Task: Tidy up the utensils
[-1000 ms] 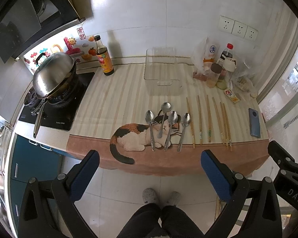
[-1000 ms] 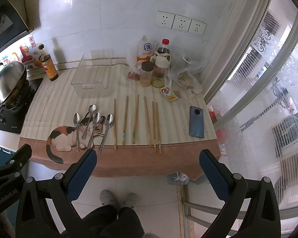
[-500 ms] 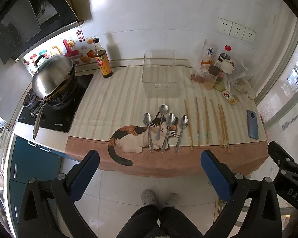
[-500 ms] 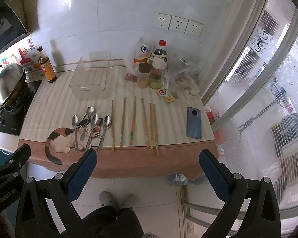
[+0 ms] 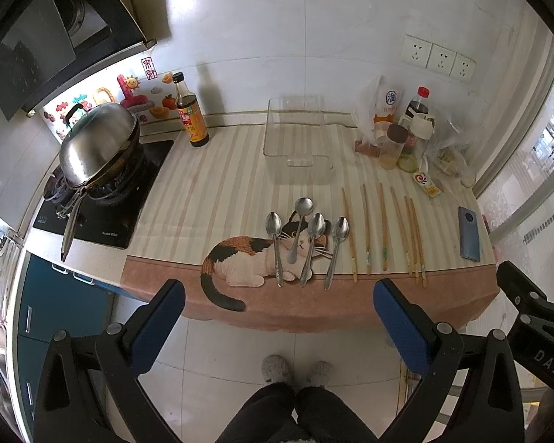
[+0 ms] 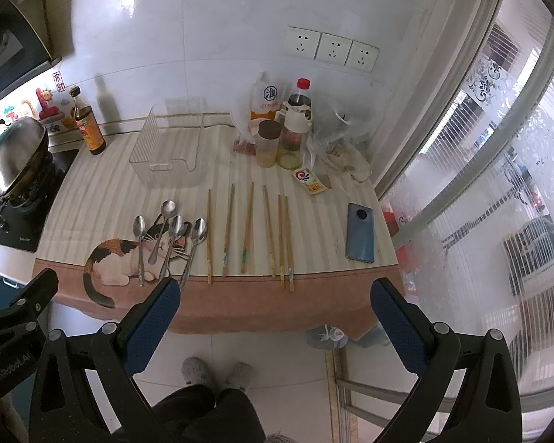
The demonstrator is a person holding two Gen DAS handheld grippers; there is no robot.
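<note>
Several metal spoons (image 5: 306,240) (image 6: 170,240) lie side by side on a cat-print cloth near the counter's front edge. Several wooden chopsticks (image 5: 384,229) (image 6: 247,229) lie in a row to their right. A clear plastic bin (image 5: 297,140) (image 6: 168,147) stands empty behind them by the wall. My left gripper (image 5: 277,325) is open and empty, held high in front of the counter over the floor. My right gripper (image 6: 273,325) is open and empty, held likewise, to the right.
A wok (image 5: 96,144) sits on a black stove (image 5: 103,217) at the left. A sauce bottle (image 5: 192,114) stands by the wall. Jars, bottles and bags (image 5: 402,133) crowd the back right. A blue phone (image 5: 469,232) lies at the right edge, beside a window (image 6: 498,184).
Both grippers have drawn slightly back and up from the counter, then shifted a little; the counter looks marginally smaller and lower. Nothing on the counter has moved.
</note>
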